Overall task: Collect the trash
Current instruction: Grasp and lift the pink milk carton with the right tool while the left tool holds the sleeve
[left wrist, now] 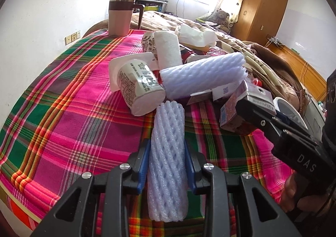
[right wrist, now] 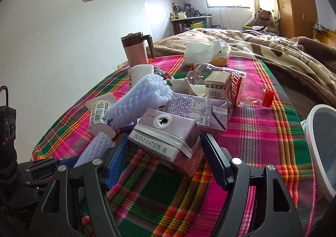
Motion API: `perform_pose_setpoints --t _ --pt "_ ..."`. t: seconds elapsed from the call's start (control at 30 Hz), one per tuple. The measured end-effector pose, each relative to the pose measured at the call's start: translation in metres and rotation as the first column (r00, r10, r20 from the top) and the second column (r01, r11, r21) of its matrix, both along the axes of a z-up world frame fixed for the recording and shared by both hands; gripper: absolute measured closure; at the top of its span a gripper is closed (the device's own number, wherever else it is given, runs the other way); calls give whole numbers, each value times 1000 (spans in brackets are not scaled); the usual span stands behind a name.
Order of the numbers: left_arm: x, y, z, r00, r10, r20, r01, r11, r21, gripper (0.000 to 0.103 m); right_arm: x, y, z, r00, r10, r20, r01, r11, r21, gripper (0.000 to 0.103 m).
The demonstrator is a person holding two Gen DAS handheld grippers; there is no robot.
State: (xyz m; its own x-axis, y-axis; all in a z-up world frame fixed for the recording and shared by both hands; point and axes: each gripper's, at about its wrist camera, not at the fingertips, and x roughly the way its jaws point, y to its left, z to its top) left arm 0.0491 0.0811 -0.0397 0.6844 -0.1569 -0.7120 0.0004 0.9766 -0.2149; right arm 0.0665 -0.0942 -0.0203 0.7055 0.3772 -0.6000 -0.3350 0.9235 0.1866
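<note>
I read the task as barely begun: most trash is heaped mid-surface (right wrist: 262, 132). My left hand-held gripper (left wrist: 167, 165) is clamped on a foam net sleeve (left wrist: 168, 153) near the front edge. My right hand-held gripper (right wrist: 166, 159) stands wide around a purple milk carton (right wrist: 166, 138); I cannot tell whether the pads press it. The bin (right wrist: 321, 148) waits at the right edge. Only the right view shows the crushed bottle (right wrist: 247, 92) and second carton (right wrist: 197, 108); only the left view shows the sleeve's full length.

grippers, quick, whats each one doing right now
Left gripper: shut on the foam net sleeve.
Right gripper: jaws wide, around the purple milk carton; grip cannot be told.
</note>
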Motion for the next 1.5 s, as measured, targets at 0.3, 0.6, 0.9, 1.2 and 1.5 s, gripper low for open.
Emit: perform_pose_setpoints --t 0.3,0.6,0.9,1.2,1.5 --pt "-5 -11 2 999 -43 9 43 999 -26 70 -22 -21 10 1000 -22 -2 22 1000 17 32" --pt "-14 -25 7 996 -86 24 87 995 -42 70 -31 -42 9 995 -84 -58 83 996 -15 32" --pt "-17 -31 10 995 -95 36 97 994 -43 70 -30 -63 -3 989 -118 -93 125 989 81 32" --pt "-23 -31 10 995 -88 42 89 995 -40 70 -20 -68 -19 988 -88 -125 104 987 123 30" --pt "-23 -33 6 996 -85 29 86 995 -46 70 -33 -69 -19 994 -86 -66 91 993 77 32"
